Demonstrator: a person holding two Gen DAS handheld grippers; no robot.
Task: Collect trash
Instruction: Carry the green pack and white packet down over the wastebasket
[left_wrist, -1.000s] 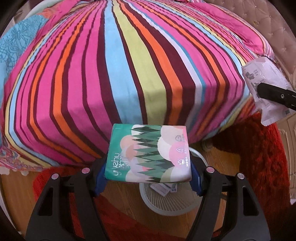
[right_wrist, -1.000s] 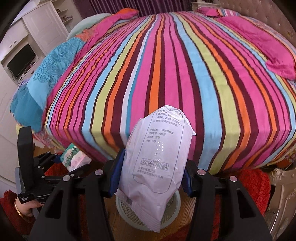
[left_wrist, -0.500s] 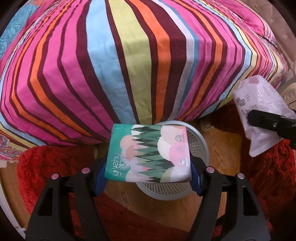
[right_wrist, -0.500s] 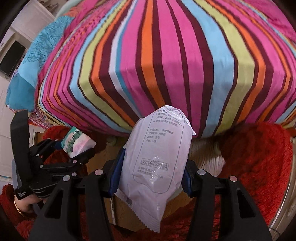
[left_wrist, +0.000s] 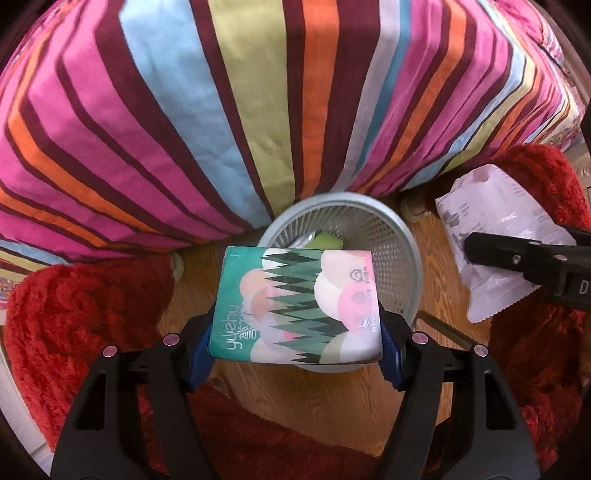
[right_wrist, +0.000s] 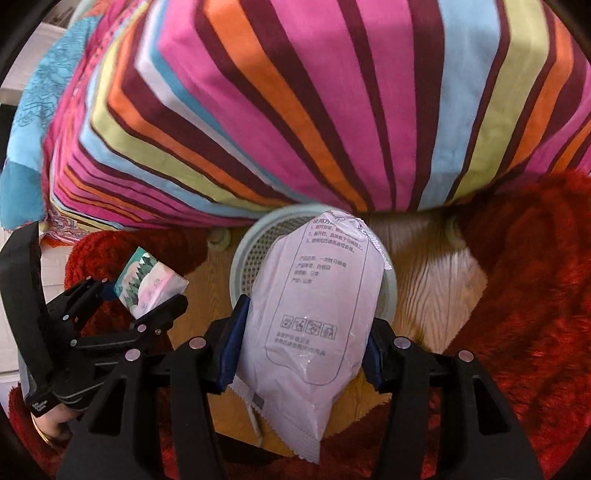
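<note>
1. Two grippers, both loaded. Left gripper (left_wrist: 295, 347) clamps a green tissue pack (left_wrist: 295, 306) w/ blue pads on both sides, held over the near rim of the mesh basket (left_wrist: 402, 236).
2. Right gripper (right_wrist: 299, 350) grips a white wipes pouch (right_wrist: 314, 317), upright, above the same basket (right_wrist: 255, 254).
3. Basket sits on wood floor (left_wrist: 314, 402) at the foot of the striped bed (left_wrist: 258, 110), red rug (left_wrist: 74, 314) on both sides.
4. Some green trash inside basket, partly hidden.
</note>
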